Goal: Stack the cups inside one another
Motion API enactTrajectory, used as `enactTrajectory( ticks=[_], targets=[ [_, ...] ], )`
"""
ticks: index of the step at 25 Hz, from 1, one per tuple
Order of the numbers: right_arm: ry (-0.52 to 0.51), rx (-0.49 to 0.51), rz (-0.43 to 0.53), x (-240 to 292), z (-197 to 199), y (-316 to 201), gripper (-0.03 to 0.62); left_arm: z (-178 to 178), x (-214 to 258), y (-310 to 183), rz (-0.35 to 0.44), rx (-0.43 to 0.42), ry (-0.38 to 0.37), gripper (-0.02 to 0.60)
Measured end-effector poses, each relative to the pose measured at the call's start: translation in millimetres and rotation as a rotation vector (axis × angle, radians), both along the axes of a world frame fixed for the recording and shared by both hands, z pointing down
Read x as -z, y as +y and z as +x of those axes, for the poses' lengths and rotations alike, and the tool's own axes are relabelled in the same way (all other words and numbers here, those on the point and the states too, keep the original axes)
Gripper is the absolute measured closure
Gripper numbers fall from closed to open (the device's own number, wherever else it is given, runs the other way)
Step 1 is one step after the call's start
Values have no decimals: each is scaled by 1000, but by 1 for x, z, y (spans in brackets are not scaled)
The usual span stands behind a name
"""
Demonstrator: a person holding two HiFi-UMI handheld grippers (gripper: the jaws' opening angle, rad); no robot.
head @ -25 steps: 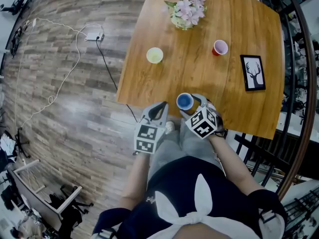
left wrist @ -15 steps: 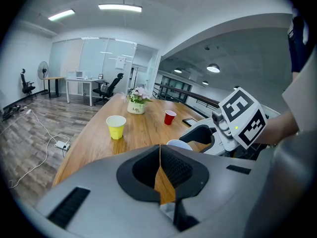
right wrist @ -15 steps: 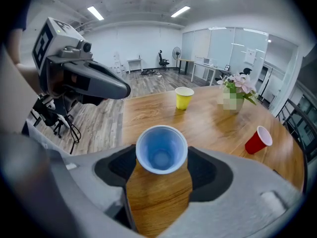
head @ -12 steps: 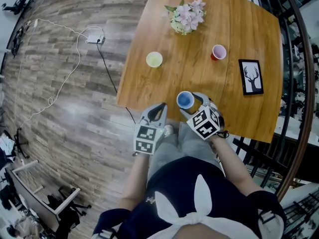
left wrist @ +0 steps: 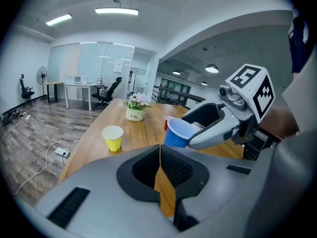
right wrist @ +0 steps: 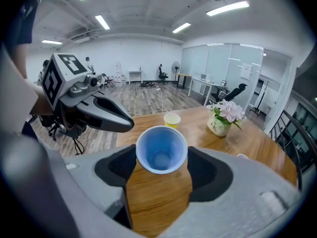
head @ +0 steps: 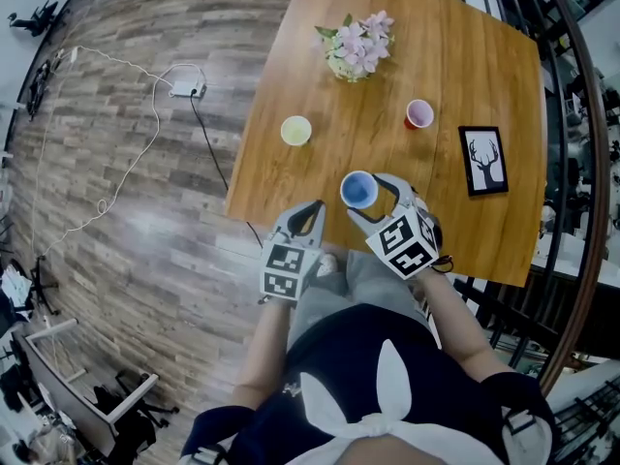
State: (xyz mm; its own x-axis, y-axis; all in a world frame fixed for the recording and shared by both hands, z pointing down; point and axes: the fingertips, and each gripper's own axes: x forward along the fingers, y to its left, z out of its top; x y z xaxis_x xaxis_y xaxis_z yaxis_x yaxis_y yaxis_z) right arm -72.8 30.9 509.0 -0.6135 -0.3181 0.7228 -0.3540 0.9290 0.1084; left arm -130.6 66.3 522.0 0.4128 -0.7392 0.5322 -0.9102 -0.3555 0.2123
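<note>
Landmark: a white flower pot (head: 354,54) of pink blossoms stood on the wooden counter (head: 475,61), toward its far side.
Pot label: the word "Life" was readable in the left gripper view; the smaller print under it was too small to read.
Blue cup (head: 358,190): sat well on the person's side of the flower pot, at the counter's near edge, upright, with its mouth open and nothing inside.
Right gripper (head: 376,201): its jaws stood wide, one pad on each side of the blue cup, clamping it.
Left gripper (head: 312,211): jaws pressed together with nothing between them, just left of the blue cup and nearer the person than the pot.
Yellow cup (head: 295,130): upright, nearer than the pot and to its left.
Red cup (head: 418,114): upright, right of the pot.
Picture frame (head: 482,161): lay beyond the red cup from the pot and showed a black deer-head silhouette, with no writing legible.
</note>
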Motion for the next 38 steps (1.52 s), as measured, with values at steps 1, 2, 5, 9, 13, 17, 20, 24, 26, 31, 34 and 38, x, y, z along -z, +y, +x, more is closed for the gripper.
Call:
enactTrajectory(
  ticks=[1, 2, 5, 9, 13, 17, 20, 24, 26, 31, 34, 38],
  targets=[
    [-10, 3, 11, 7, -1, -2, 275, 1, 2, -3, 5, -1, -2, 558],
    [-20, 6, 21, 14, -1, -4, 275, 1, 5, -5, 11, -2, -4, 558],
    [-49, 11, 54, 33, -2, -8, 275, 3, 12, -9, 23, -7, -15, 558],
    [-70, 16, 82, 50, -2, -11, 275, 3, 26, -16, 49, -13, -26, 558],
    [-78, 23, 96, 57, 0, -12, 275, 7, 38, -21, 74, -13, -34, 558],
    [-87, 29, 101, 61, 1, -14, 275, 9, 45, -24, 86, -15, -42, 558],
    [-91, 32, 101, 63, 2, -17, 275, 11, 48, -27, 88, -14, -45, 558],
    [-98, 28, 101, 63, 7, -22, 275, 15, 47, -29, 86, -13, -47, 558],
    [-100, 23, 100, 62, 10, -26, 275, 17, 46, -31, 86, -14, -47, 558],
    [-100, -2, 106, 65, 24, -41, 275, 24, 47, -35, 83, -17, -43, 558],
    [-95, -20, 118, 67, 34, -51, 275, 30, 46, -38, 82, -24, -42, 558],
    [-90, -49, 138, 70, 48, -69, 275, 38, 45, -44, 82, -37, -38, 558]
  ],
)
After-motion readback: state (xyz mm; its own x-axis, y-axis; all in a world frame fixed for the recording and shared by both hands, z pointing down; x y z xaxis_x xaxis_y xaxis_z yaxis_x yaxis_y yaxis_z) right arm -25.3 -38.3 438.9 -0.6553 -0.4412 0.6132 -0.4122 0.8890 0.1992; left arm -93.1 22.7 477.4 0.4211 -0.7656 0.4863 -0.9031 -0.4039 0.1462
